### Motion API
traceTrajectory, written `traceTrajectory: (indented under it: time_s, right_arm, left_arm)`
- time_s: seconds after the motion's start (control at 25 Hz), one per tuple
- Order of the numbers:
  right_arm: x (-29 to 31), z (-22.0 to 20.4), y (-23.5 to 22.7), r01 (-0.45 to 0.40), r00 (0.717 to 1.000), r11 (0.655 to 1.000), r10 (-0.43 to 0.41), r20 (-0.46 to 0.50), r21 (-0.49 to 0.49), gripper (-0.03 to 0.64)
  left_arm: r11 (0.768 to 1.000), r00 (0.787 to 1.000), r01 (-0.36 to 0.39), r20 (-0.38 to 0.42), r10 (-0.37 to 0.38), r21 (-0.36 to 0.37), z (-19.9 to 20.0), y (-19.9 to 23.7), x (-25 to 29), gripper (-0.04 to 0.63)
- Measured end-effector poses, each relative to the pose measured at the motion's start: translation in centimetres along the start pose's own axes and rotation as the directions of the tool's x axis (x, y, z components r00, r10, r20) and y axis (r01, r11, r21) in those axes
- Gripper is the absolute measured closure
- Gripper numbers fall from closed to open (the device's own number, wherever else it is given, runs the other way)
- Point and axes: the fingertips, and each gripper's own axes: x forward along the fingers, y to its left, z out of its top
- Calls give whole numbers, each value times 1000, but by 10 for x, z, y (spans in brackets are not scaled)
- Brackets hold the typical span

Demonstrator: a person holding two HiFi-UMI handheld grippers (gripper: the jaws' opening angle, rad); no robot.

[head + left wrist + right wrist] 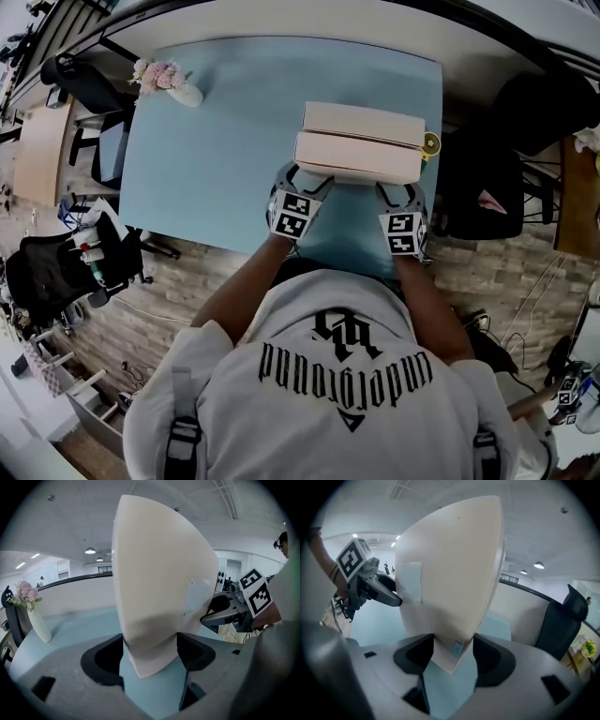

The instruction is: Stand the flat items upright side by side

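In the head view the cream box [356, 159] covers the jaw tips of the left gripper [302, 186] and the right gripper [398, 192]. Whether the paler slab [364, 120] touching the box's far side is a second box or another face of it cannot be told. A yellow round thing [430, 143] just right of the box is half hidden behind its corner and too small to name. Nearer than the box, the person's shirt [328, 375] hides the edge of the table [216, 141]. In the left gripper view the box's pale label [196, 597] is too blurred to read. In the right gripper view the print on the blue sticker [457, 648] at the box's lower corner is too small to read.
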Motion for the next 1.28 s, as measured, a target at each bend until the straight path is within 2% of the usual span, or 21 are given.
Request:
traceTrajectory:
  time_s: [0.2, 0.8, 1.04, 1.28]
  right_arm:
    - [5, -3, -1, 3, 1000, 1000, -3, -15, 11, 350]
    - [-1, -3, 3, -35, 999, 998, 34, 24, 50, 301]
    - [-26, 14, 1, -31, 996, 999, 28, 82, 40, 299]
    - [-78, 44, -7, -31, 979, 999, 24, 203, 32, 307]
  left_arm:
    - [1000, 1000, 15, 15, -15, 10, 2, 3, 7, 230]
    - [999, 999, 31, 21, -31, 11, 4, -1, -1, 221]
    - [1000, 997, 13, 77, -13, 10, 20, 0, -23, 222]
    - [1000, 981, -29, 190, 27, 9, 54, -8, -68, 227]
